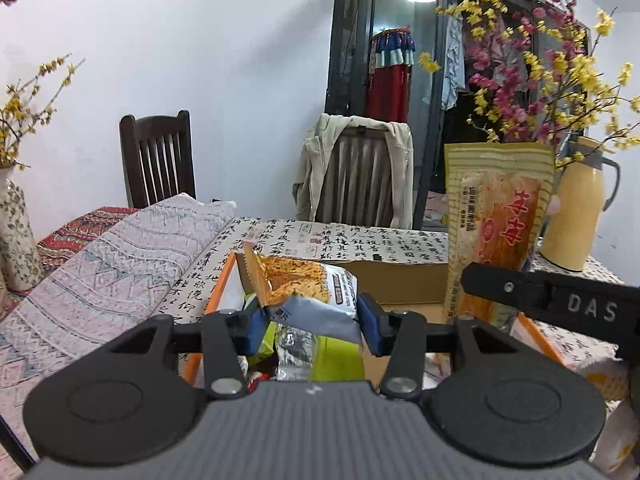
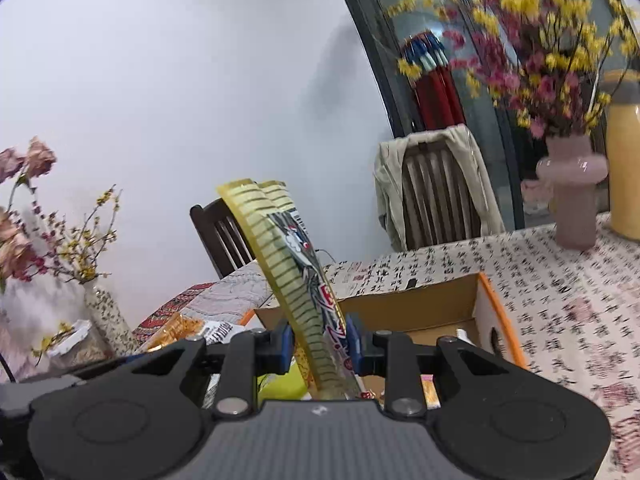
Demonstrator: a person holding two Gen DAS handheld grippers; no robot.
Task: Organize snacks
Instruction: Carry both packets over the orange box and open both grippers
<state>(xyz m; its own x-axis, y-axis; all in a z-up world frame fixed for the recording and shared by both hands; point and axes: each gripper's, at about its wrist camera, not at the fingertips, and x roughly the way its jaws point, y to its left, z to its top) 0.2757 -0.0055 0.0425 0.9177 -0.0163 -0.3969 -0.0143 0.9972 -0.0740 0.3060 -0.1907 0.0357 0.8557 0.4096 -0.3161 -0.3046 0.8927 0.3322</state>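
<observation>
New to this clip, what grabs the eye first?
A tall yellow striped snack packet stands upright, pinched in the right claw above the open cardboard box. The left claw grips a silver-and-orange snack bag over the same box, with pink and yellow flowers behind on the right.

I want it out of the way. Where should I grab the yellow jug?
Probably by its grey handle, coming from the side it sticks out on, which is right in the left view. The jug stands upright, and its round body looks too wide for the jaws.
</observation>
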